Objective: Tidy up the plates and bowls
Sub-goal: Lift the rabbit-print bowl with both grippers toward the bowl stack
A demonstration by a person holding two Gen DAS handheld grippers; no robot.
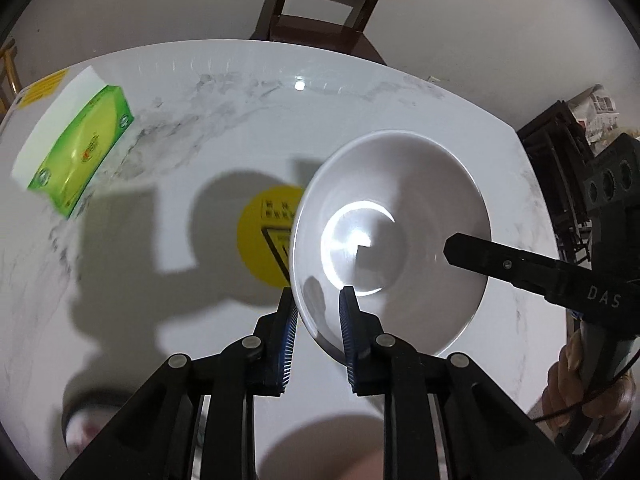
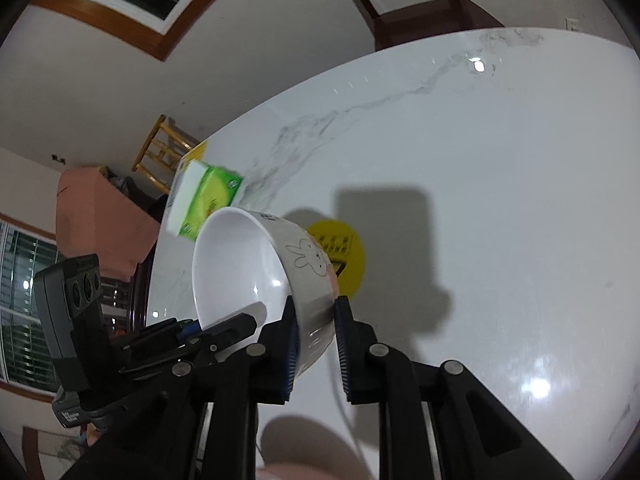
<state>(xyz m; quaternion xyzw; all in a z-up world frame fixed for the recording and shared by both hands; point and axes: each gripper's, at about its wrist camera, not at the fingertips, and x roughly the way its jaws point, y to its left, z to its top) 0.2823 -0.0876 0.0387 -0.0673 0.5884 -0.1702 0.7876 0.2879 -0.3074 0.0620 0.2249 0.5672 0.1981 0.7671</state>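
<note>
I had both grippers, left (image 1: 318, 320) and right (image 2: 316, 332), pinching the white bowl's (image 1: 400, 208) rim above the marble table (image 1: 240, 120). No stacking was visible; placement remained.

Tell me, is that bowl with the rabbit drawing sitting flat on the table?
No. The bowl is tilted on its side, its wall pinched by the right gripper above the table.

Bowl (image 1: 400, 236), white glazed ceramic, deep with a flaring wall; exterior printed with a line-drawn rabbit (image 2: 310, 258), interior plain and glossy. Held clear of the table and tilted, the mouth turned toward the left of the right wrist frame. Position: centre-right of the left wrist frame; lower centre-left of the right wrist frame.
</note>
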